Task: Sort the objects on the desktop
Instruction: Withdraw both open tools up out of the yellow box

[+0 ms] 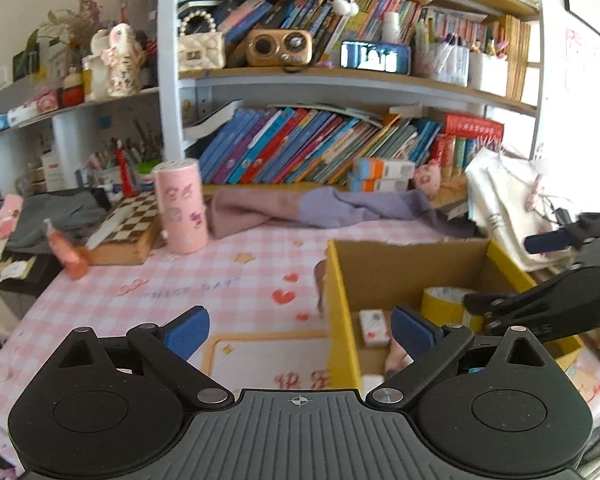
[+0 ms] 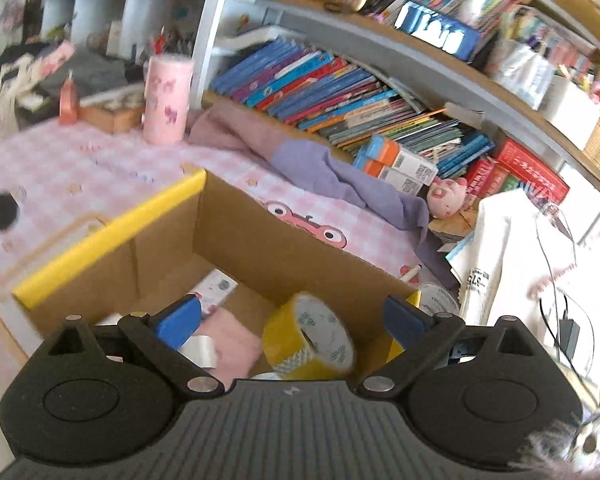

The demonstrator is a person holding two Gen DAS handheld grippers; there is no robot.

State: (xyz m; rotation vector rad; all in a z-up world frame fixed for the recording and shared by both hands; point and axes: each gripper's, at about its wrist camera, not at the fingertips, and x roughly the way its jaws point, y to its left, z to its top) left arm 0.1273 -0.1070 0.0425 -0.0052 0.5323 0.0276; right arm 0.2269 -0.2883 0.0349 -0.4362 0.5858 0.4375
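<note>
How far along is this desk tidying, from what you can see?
Partly done. The cardboard box already holds a yellow tape roll, a pink pad and a small card. Nothing is in hand: the left claw and right claw are both open and empty above the box. Still out on the pink tablecloth are the pink tube, an orange bottle and the purple cloth.

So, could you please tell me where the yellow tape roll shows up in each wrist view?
Left wrist: yellow tape roll at lower right, inside the cardboard box, partly behind the right gripper.
Right wrist: tape roll at bottom centre, inside the box.
Shared landmark: pink cylinder.
</note>
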